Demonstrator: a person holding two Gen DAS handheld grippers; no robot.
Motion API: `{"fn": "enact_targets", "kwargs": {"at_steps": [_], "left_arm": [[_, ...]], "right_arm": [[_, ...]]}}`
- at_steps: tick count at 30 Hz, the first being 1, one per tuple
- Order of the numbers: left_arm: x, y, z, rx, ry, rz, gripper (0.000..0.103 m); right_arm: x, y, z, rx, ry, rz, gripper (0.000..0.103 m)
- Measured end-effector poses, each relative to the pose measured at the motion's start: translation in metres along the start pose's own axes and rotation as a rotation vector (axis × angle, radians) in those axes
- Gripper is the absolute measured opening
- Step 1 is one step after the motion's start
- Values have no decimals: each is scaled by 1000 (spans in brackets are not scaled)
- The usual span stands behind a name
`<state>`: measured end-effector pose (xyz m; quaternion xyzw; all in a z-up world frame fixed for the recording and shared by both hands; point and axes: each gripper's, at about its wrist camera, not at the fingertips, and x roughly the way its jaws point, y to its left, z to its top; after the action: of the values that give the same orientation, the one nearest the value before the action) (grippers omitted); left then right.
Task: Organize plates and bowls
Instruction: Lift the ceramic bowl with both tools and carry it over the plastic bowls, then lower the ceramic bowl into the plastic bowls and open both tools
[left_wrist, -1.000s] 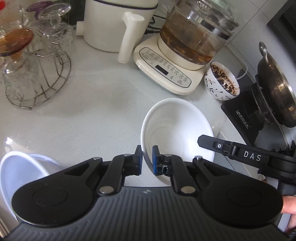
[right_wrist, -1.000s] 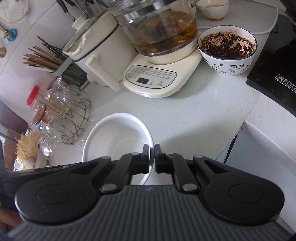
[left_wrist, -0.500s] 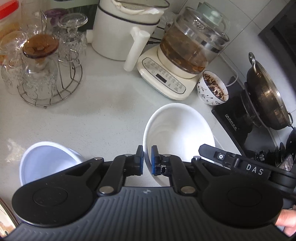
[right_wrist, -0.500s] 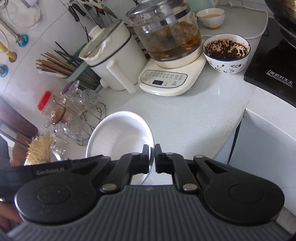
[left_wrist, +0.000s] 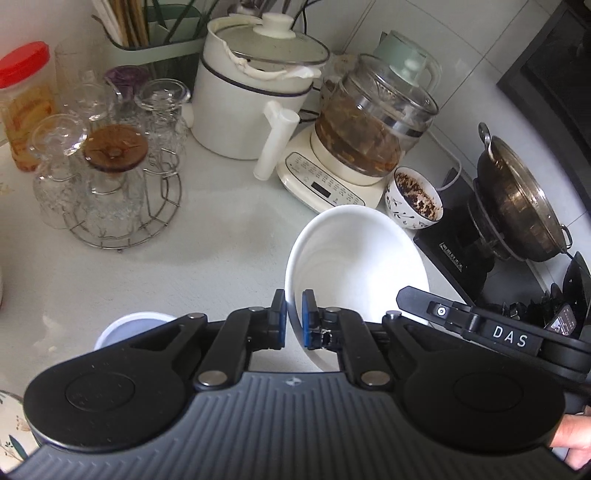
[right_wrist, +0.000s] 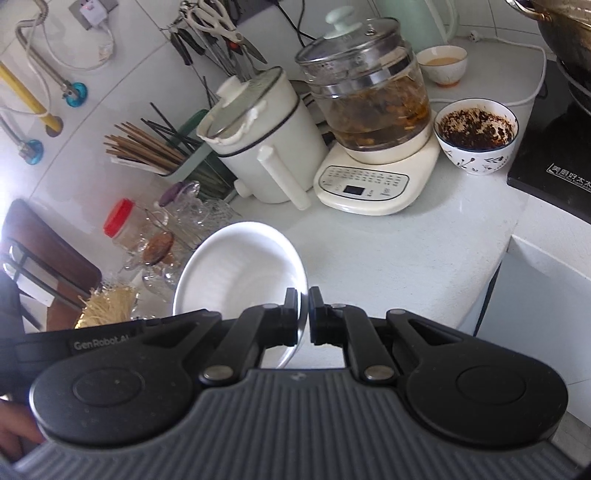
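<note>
From the left wrist, the left tongs (left_wrist: 293, 319) are pinched tight on the left rim of a large white bowl (left_wrist: 354, 258), one blue pad inside the wall and one outside, so the thin lip is trapped rather than balanced. The bowl hangs tilted above the counter (left_wrist: 221, 240), its mouth turned toward the camera. The right tongs' arm (left_wrist: 480, 325) reaches in at the bowl's right edge, which suggests a shared carry: a wide, smooth bowl would swing if held at one point only. Below and to the left, a pale blue-white bowl (left_wrist: 129, 323) sits on the counter, probably the stacking spot. Far behind stand a rack of upturned glasses (left_wrist: 110, 177) and a glass kettle (left_wrist: 373, 122).

From the right wrist, the right tongs (right_wrist: 303, 319) are likewise closed hard on the same white bowl (right_wrist: 240, 269), gripping its right rim edge-on. The bowl lies left of the tongs, clear of the counter (right_wrist: 406, 251). A patterned bowl with dark residue (right_wrist: 476, 136) rests far right beside the kettle base, kept apart, likely because it is dirty.
</note>
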<state>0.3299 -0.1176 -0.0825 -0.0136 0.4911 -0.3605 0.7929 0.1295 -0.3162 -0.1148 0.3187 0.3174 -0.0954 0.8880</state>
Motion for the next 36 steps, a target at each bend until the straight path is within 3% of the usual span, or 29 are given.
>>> {"fn": "enact_targets", "kwargs": {"at_steps": [11, 28, 36], "left_arm": [[-34, 32, -19, -85, -45, 11, 9], [-85, 91, -66, -227, -117, 140, 10], [-83, 112, -83, -300, -109, 193, 10]], "right_arm": [[1, 36, -16, -87, 31, 29, 9], [38, 92, -43, -199, 172, 145, 9], [60, 106, -55, -228, 243, 162, 9]]}}
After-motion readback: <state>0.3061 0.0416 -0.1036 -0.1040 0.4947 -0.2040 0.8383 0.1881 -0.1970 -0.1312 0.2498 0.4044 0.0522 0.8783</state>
